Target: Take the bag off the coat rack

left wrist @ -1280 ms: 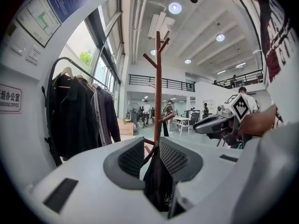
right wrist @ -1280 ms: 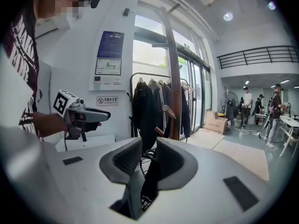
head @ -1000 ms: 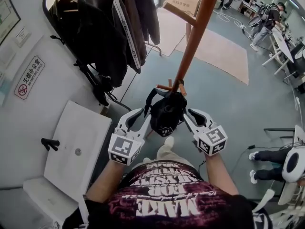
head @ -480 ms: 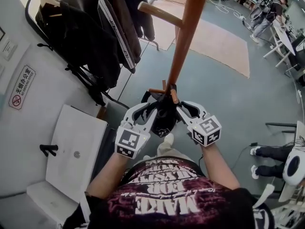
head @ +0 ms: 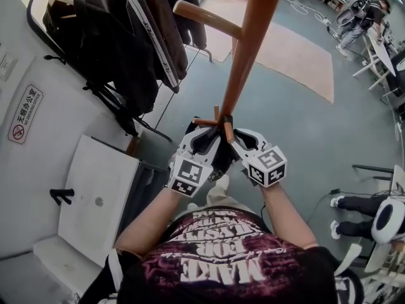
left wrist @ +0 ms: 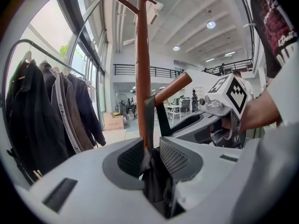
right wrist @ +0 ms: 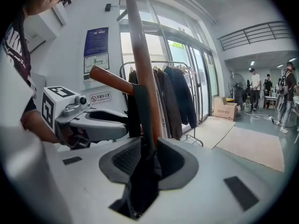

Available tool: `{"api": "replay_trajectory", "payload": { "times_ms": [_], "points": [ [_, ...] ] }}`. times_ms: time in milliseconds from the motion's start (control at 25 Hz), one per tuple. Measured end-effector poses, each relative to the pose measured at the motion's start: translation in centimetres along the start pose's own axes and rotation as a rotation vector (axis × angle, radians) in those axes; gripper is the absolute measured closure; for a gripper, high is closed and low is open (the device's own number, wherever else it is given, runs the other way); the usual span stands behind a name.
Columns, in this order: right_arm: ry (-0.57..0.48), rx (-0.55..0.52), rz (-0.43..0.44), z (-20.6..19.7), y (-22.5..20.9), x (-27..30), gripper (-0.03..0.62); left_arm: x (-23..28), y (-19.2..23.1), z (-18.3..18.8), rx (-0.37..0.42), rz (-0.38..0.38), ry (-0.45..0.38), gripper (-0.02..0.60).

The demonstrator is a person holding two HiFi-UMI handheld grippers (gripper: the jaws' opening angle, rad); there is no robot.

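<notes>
A black bag (head: 217, 160) hangs by its strap (left wrist: 149, 120) from a low peg (left wrist: 173, 87) of the orange-brown coat rack pole (head: 243, 56). Both grippers hold the bag's top close under that peg. In the left gripper view, my left gripper (left wrist: 150, 155) is shut on the bunched black fabric, with the pole (left wrist: 142, 69) just behind it. In the right gripper view, my right gripper (right wrist: 145, 155) is shut on the bag (right wrist: 140, 190) from the other side, beside the peg (right wrist: 112, 80). In the head view, the left gripper (head: 204, 137) and right gripper (head: 231, 137) nearly meet at the pole.
A clothes rail with dark jackets (head: 126, 37) stands at the upper left. A white cabinet (head: 95, 195) sits against the left wall. A beige rug (head: 297, 56) lies beyond the rack. People and desks (head: 361, 18) are at the far right, and a seated person's legs (head: 354, 204) are to my right.
Both grippers have come closer together and moved up against the pole. The bag between them has been drawn up under the peg and is now mostly hidden.
</notes>
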State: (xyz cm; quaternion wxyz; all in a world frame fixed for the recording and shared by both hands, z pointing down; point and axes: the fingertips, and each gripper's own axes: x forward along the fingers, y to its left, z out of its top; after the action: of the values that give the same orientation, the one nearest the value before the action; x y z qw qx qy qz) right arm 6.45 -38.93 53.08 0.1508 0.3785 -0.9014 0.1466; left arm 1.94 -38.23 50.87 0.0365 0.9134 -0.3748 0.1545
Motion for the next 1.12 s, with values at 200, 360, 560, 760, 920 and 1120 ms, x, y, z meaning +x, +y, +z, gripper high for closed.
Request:
{"api": "replay_trajectory", "payload": {
  "times_ms": [200, 360, 560, 760, 920, 1120],
  "points": [
    [0.0, -0.01, 0.012, -0.2, 0.1, 1.3, 0.499, 1.9, 0.0, -1.0, 0.012, 0.016, 0.002, 0.477],
    [-0.021, -0.025, -0.021, -0.1, -0.1, 1.2, 0.565, 2.2, 0.3, -0.7, 0.009, 0.046, -0.01, 0.545],
    [-0.018, -0.061, -0.058, 0.1, -0.3, 1.4, 0.583, 2.7, 0.7, -0.5, 0.009, 0.076, -0.02, 0.571],
    [-0.04, -0.004, -0.041, -0.2, 0.3, 0.1, 0.585, 1.5, 0.6, -0.2, -0.069, 0.052, -0.027, 0.572],
    [-0.049, -0.005, -0.017, 0.6, 0.9, -0.4, 0.585, 0.5, 1.3, 0.6, -0.104, 0.034, -0.035, 0.574],
    [-0.086, 0.003, 0.003, 2.5, 1.9, -2.2, 0.585, -1.2, 0.5, 2.9, -0.088, 0.023, -0.042, 0.573]
  ]
}}
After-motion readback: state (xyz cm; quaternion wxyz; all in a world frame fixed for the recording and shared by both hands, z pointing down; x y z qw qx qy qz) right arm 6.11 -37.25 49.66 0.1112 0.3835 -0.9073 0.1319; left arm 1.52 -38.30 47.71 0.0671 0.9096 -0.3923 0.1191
